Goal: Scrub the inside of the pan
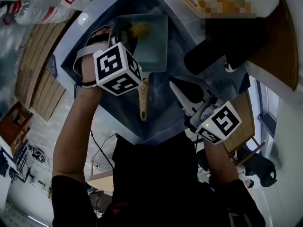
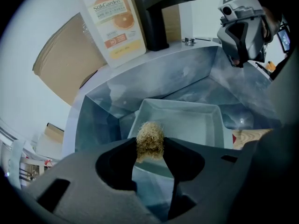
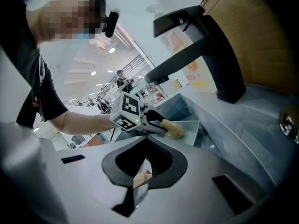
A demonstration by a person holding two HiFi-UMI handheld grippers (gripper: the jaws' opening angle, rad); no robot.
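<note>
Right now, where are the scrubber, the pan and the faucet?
scrubber (image 2: 149,141), left gripper view, its fibrous middle.
pan (image 2: 191,125), left gripper view, bare inner floor.
faucet (image 2: 156,27), left gripper view, black upright column.

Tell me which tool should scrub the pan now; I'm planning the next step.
Left. The left tool is shut on the scrubber, right over the pan. The right tool is shut, without a scrubber, off to the pan's side.
</note>
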